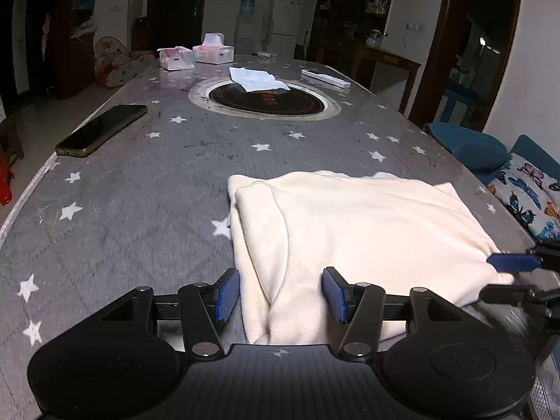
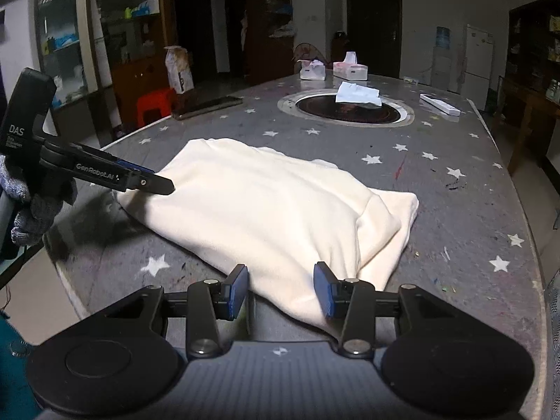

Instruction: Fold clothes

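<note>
Both grippers — left [image 1: 281,294], right [image 2: 281,291] — fingers spread wide over folded cream garment [image 2: 266,206]

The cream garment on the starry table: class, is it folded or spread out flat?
Folded. The cream garment lies as a compact rectangular bundle, with layered edges stacked at one end. Both the left gripper and the right gripper are open at its near edge.

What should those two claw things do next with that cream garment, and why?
Probably close both on the near edge: the left gripper and right gripper stand open, straddling the cream garment, which lies folded on the table, perhaps awaiting another fold.
</note>
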Available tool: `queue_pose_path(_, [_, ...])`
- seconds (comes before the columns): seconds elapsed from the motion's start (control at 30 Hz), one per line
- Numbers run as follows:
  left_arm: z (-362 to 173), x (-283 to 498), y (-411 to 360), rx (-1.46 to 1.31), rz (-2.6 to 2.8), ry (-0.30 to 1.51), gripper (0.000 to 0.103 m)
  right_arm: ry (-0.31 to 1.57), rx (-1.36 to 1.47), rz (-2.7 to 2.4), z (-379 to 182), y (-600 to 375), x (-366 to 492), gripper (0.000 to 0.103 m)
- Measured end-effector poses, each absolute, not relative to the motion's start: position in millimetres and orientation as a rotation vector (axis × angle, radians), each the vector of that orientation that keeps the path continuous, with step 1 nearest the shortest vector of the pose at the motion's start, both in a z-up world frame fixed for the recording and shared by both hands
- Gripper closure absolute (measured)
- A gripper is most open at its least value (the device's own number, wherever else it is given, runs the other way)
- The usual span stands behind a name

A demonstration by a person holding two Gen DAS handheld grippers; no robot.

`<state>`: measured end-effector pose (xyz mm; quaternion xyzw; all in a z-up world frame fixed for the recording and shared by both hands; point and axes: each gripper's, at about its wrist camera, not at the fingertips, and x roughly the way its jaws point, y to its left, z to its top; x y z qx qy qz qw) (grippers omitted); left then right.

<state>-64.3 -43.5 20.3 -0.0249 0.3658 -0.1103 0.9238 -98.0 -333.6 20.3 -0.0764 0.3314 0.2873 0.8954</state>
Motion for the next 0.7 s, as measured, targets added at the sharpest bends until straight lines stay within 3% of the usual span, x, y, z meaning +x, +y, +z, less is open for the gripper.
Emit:
queue_pose_path(0.2, [29,-68,-41,-0.022,-0.211,0.722,0.047,0.666,-0.007,0.601,41,-356,-97,0.069])
queue_pose_path(0.47, [37,-65,-41,-0.019,-0.197,0.689,0.047,0.676,0.079,0.429,38,-392,-67,0.089])
queue_pose_path(0.7, [30,-65,-53,0.005,-0.227,0.708,0.047,0.711,0.059,0.465,23,-384,-47,0.090])
